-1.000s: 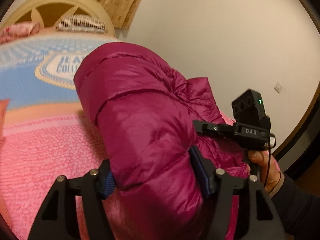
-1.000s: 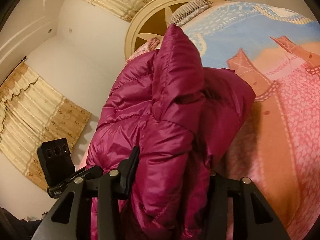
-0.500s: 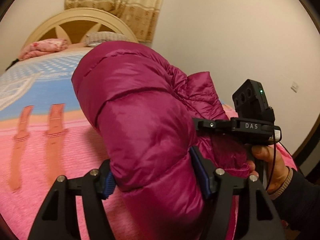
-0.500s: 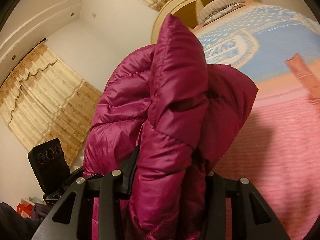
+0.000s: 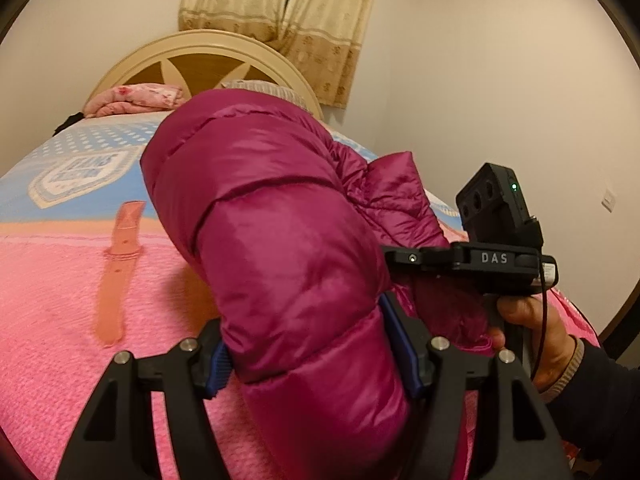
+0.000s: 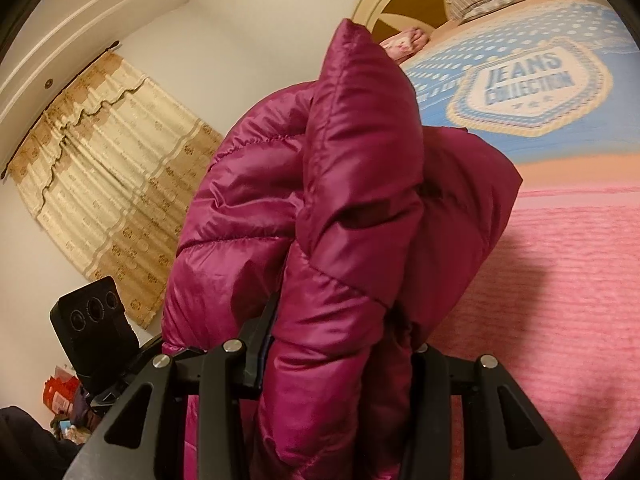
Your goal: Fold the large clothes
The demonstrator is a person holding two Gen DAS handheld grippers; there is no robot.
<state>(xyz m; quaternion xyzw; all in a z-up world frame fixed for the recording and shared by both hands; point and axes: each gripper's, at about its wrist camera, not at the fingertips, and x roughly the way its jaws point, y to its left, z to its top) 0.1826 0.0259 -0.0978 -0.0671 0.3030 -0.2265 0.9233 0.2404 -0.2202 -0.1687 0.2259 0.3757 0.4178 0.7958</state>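
Left wrist view: the left gripper (image 5: 316,360) clamps a thick roll of the magenta puffer jacket (image 5: 280,240), held above the pink bedspread (image 5: 60,300). The right gripper (image 6: 336,344) pinches a narrower fold of the same jacket. Beyond, the cream headboard (image 5: 200,46) and curtains (image 5: 280,12).

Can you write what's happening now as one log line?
left gripper: shut on puffer jacket | right gripper: shut on puffer jacket | jacket: bundled, above bed

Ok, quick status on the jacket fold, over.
Left tongs and right tongs both clamped on the bundled magenta puffer jacket. Jacket held above the pink bedspread. Nothing in the way.
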